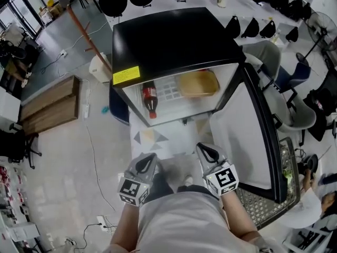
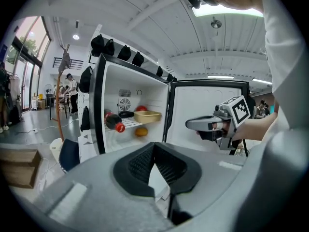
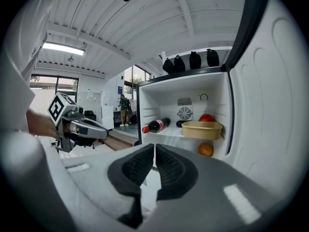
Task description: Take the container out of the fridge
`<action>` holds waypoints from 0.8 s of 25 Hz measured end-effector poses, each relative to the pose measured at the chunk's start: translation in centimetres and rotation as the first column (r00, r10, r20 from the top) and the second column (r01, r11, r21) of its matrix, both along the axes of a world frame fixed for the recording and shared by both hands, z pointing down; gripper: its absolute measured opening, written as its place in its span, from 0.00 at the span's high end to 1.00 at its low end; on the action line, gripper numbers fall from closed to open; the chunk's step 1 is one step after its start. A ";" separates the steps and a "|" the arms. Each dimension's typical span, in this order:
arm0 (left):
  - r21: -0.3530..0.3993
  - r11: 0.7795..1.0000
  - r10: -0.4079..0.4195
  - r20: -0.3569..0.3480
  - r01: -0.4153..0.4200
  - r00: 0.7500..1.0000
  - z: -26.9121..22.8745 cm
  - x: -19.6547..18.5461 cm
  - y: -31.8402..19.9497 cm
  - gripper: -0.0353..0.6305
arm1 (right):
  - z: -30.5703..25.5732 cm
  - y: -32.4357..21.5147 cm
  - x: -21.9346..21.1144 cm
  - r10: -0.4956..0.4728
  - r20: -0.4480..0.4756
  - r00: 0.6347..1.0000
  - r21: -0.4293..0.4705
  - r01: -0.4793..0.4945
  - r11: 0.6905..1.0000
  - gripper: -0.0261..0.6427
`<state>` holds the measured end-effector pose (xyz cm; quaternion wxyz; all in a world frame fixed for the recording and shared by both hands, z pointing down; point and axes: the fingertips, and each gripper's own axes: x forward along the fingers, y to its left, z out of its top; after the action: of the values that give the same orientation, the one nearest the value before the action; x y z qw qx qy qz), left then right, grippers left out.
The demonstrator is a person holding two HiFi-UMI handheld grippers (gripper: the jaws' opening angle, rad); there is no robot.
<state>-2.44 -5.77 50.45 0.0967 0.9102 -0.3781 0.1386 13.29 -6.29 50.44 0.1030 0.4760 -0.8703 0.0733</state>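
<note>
Left tool [image 1: 149, 161] and right tool [image 1: 206, 150] side by side, jaws together, empty

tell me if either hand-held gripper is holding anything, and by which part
Nothing is held. The left hand-held gripper and the right hand-held gripper are both shut on nothing, short of the open fridge; the yellow container sits inside it.

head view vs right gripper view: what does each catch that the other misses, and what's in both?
Head view only: the yellow label on top of the fridge, and the floor around it.

Right gripper view only: an orange fruit below the shelf, a red fruit behind the yellow container, and the fan grille on the back wall.

Both: the fridge with its door open, the cola bottle lying on the shelf beside the yellow container, the left gripper, and the right gripper, jaws together and empty.
</note>
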 end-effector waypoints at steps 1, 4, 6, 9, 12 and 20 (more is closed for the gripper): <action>-0.002 1.000 0.001 -0.002 -0.001 1.000 0.1 -0.3 -0.4 0.94 | -0.1 -0.7 -0.1 0.003 -0.005 1.000 0.002 -0.003 1.000 0.94; -0.005 1.000 0.007 -0.001 -0.007 1.000 0.1 -1.4 -2.0 0.94 | -0.6 -2.9 -0.6 0.020 -0.015 1.000 0.017 -0.020 1.000 0.94; -0.013 1.000 0.008 0.000 -0.008 1.000 0.3 -2.3 -3.1 0.94 | -0.7 -4.2 -1.0 0.030 -0.026 0.999 0.019 -0.029 0.999 0.94; -0.021 1.000 0.020 0.000 -0.020 1.000 0.3 -3.6 -5.1 0.94 | -1.0 -6.4 -1.7 0.048 -0.052 0.997 0.026 -0.046 0.999 0.94; -0.017 0.999 0.038 0.005 -0.038 0.999 0.2 -4.4 -6.7 0.94 | -1.3 -8.7 -2.0 0.067 -0.092 0.994 0.048 -0.063 0.997 0.94; -0.026 0.999 0.041 0.009 -0.041 0.999 0.8 -8.2 -10.5 0.94 | -1.9 -14.9 -3.1 0.105 -0.201 0.974 0.090 -0.088 0.992 0.93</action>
<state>-10.64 -16.28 51.21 0.1036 0.9158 -0.3579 0.1497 10.14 -21.15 48.55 0.1693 0.5265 -0.8331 -0.0063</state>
